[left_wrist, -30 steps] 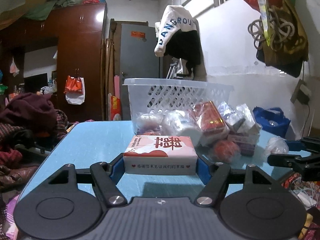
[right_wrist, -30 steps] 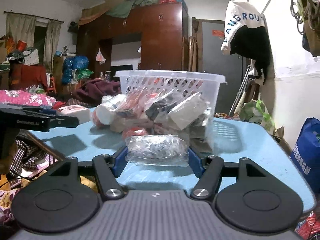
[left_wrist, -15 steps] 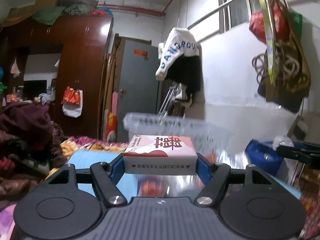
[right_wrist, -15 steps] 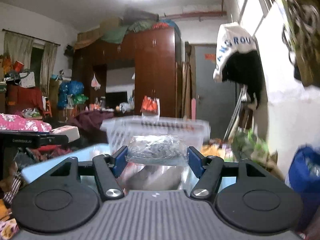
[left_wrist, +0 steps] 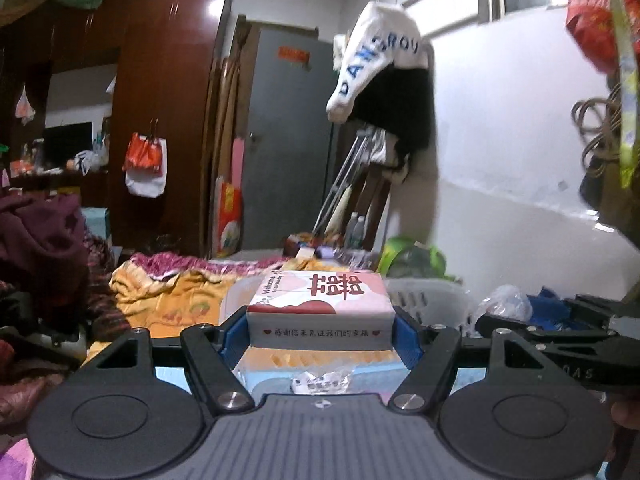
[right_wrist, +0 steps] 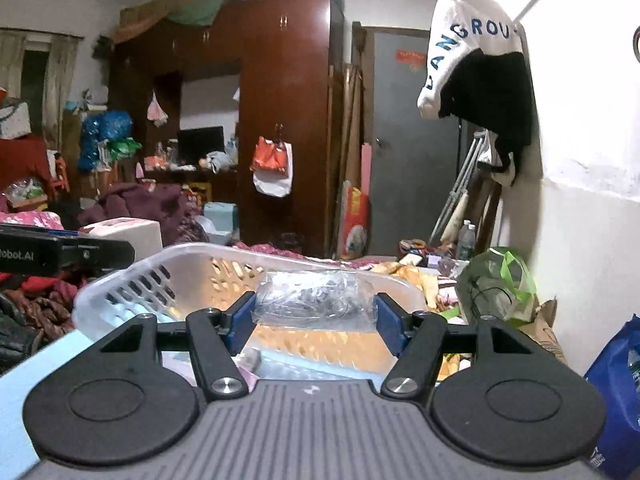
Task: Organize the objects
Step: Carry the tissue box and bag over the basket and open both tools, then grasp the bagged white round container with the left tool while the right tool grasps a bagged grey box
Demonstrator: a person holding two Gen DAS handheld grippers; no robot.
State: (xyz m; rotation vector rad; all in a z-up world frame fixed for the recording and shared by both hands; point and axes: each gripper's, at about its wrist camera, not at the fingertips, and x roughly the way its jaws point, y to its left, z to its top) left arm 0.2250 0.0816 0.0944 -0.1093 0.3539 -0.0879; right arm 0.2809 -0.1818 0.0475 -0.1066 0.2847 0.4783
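Observation:
My left gripper (left_wrist: 320,330) is shut on a pink and white tissue pack (left_wrist: 320,308) with red characters, held above the white plastic basket (left_wrist: 432,300). My right gripper (right_wrist: 316,320) is shut on a clear plastic bag (right_wrist: 316,300) of dark small items, held over the same basket (right_wrist: 132,284). The other gripper and its clear bag show at the right of the left wrist view (left_wrist: 560,332). The left gripper with the tissue pack shows at the left of the right wrist view (right_wrist: 68,248). The basket's floor is mostly hidden by the grippers.
The blue table (right_wrist: 24,384) lies below the basket. A wrapped packet (left_wrist: 320,380) lies under the left gripper. A green bag (right_wrist: 496,284) and a blue bag (right_wrist: 616,392) sit to the right by the white wall. Clothes pile up at the left (left_wrist: 44,248).
Both grippers have lifted their objects off the table and moved forward over the basket. The pile of packets on the table has dropped out of view.

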